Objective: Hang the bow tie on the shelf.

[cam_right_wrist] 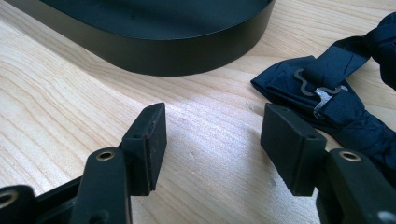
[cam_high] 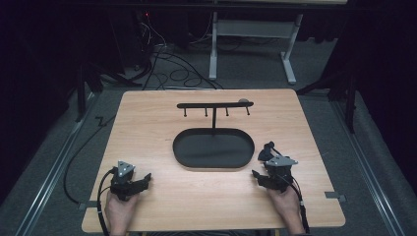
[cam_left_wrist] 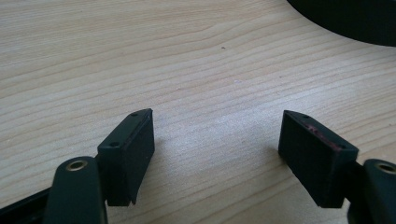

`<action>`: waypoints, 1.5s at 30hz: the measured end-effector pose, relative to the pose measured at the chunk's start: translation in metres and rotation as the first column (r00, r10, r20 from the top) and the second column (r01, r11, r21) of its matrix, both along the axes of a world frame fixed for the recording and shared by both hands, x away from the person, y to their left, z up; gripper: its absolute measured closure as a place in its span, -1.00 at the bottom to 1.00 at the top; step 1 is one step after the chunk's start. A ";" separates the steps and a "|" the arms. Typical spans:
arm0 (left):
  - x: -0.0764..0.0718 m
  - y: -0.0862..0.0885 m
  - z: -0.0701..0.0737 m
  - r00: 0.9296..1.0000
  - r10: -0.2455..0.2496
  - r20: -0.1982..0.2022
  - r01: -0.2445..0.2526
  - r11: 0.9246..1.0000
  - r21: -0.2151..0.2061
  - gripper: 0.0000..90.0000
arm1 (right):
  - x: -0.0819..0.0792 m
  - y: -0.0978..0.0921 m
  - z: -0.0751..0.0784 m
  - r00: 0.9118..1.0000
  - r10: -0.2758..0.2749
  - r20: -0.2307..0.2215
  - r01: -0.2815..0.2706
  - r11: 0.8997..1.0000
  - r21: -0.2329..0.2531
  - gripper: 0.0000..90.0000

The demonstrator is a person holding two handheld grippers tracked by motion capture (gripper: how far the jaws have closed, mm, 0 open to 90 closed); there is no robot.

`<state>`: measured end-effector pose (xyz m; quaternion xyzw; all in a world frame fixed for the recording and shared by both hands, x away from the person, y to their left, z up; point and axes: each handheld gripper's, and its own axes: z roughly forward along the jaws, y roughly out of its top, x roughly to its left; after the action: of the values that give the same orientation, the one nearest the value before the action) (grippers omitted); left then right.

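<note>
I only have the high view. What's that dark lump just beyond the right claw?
Observer: A dark blue bow tie with a metal clasp, lying beside the black tray.
Operator: Is the right claw gripping it?
Observer: No. The right claw is open, with bare table between its jaws and the tie just outside one jaw.
Operator: And the left claw?
Observer: The left claw is open too, with nothing between its jaws.

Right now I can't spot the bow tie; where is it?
In the high view the dark bow tie lies on the table's right side, between the oval tray and the right gripper.
</note>
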<state>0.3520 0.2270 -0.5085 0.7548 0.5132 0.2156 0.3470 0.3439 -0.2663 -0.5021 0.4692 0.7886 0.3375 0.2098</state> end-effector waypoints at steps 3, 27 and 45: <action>0.000 0.000 0.000 1.000 -0.001 -0.001 0.001 1.000 0.003 -0.39 | 0.000 0.000 0.000 1.000 -0.003 0.000 0.003 1.000 0.001 -0.07; 0.000 0.001 0.000 1.000 0.000 -0.002 0.000 1.000 -0.007 -0.39 | 0.000 0.000 0.000 1.000 -0.003 -0.002 0.003 1.000 0.001 -0.08; 0.000 0.001 0.000 1.000 -0.010 -0.004 0.010 1.000 -0.009 -0.40 | -0.003 0.002 0.000 1.000 -0.007 0.003 0.007 1.000 0.002 0.00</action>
<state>0.3517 0.2278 -0.5083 0.7563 0.5110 0.2101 0.3502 0.3414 -0.2647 -0.5019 0.4719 0.7862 0.3382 0.2116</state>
